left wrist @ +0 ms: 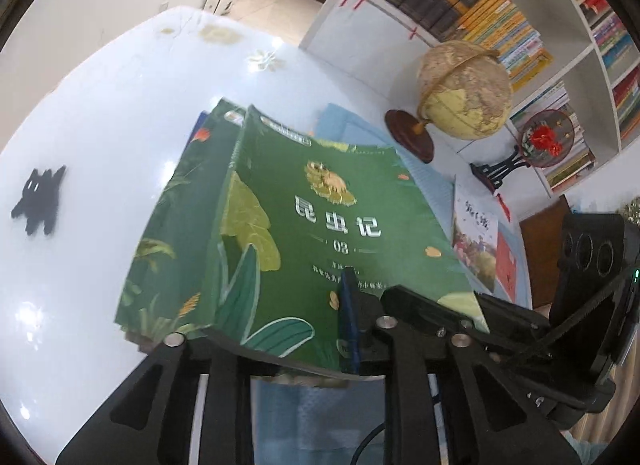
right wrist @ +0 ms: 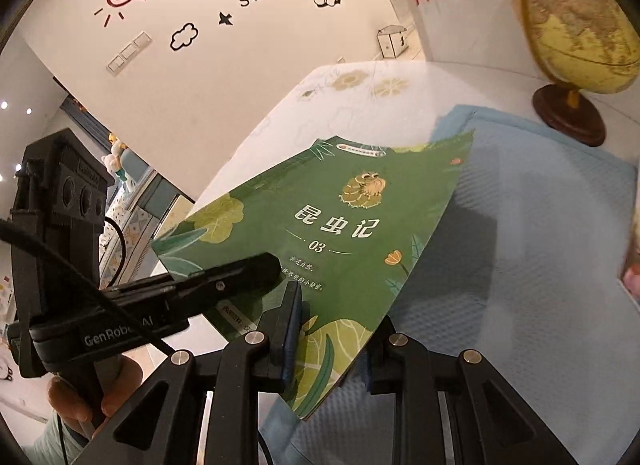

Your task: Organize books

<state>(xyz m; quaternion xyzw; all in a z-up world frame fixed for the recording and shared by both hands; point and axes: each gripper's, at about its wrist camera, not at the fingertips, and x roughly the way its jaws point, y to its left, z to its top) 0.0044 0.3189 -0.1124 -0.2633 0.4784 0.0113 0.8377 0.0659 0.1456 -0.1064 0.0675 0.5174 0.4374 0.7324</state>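
In the left wrist view a stack of green books (left wrist: 320,225) hangs tilted over the white table (left wrist: 100,113), the top cover marked 08. My left gripper (left wrist: 276,331) is shut on its near edge: one blue pad (left wrist: 348,317) lies on the cover and the other finger is hidden under the stack. The right gripper (left wrist: 432,305) grips the same edge from the right. In the right wrist view the green cover (right wrist: 340,225) reads 03. My right gripper (right wrist: 332,345) is shut on its lower corner, while the left gripper (right wrist: 256,269) lies across the cover's left side.
A globe (left wrist: 464,93) on a wooden foot stands at the back right beside a red fan ornament (left wrist: 544,137). A full bookshelf (left wrist: 520,25) is behind them. A light blue mat (right wrist: 520,245) covers the table under the books, with a picture book (left wrist: 476,241) on it.
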